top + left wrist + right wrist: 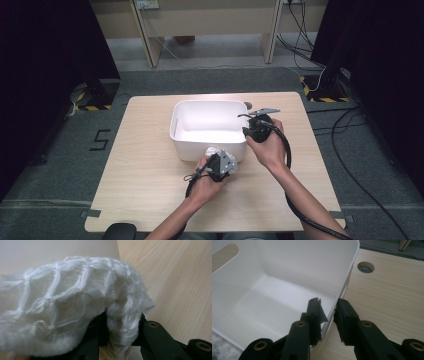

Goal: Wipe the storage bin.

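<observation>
Wooden table [145,165]: left tool [122,340] clamped on white knit [75,307], right tool [328,315] astride bin wall [344,282].

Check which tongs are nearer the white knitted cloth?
Left. The left tongs are shut on the white knitted cloth, just outside the bin's near wall. The right tongs straddle the white bin's side rim, apart from it.

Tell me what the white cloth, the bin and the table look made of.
Cloth: soft knitted yarn, probably cotton or wool; open loops and fuzzy strands show. Bin: smooth white plastic, seemingly; thin moulded wall, slight sheen. Table: pale wood or wood-look laminate; matte, with grain lines.
</observation>
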A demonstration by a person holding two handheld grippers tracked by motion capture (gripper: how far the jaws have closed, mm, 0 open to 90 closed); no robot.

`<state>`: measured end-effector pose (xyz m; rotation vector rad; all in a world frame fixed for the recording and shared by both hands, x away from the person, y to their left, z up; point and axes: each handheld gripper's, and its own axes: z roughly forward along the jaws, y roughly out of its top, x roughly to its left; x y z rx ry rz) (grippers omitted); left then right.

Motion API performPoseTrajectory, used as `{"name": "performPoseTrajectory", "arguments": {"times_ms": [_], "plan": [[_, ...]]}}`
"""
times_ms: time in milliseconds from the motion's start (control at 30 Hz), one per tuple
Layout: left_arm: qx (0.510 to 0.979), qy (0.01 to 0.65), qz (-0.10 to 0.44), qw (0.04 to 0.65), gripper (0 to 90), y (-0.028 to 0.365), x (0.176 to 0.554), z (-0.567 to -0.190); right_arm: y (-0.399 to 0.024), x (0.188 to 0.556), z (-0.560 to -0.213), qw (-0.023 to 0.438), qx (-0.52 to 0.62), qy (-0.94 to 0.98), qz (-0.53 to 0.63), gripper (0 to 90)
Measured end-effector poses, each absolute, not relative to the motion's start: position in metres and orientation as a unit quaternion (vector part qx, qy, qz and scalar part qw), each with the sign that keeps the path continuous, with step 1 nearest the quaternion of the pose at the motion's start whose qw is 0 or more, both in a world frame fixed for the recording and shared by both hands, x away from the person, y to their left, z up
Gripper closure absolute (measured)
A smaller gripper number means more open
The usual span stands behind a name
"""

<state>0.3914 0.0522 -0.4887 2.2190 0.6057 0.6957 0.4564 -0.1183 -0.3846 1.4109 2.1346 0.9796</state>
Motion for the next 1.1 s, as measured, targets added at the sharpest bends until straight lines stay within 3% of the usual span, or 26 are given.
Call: {"name": "performPoseTrajectory", "arguments": {"times_ms": [600,1100], "plan": [[0.867,0.241,0.26,0.351,74.4,0.049,0.394,-0.494,-0.118,0.456,-0.384,0.199,0.505,0.763,0.35,73.7],[0.857,0.233,0.267,0.373,74.3,0.043,0.391,-0.472,-0.118,0.457,-0.385,0.199,0.506,0.763,0.35,73.6]]}}
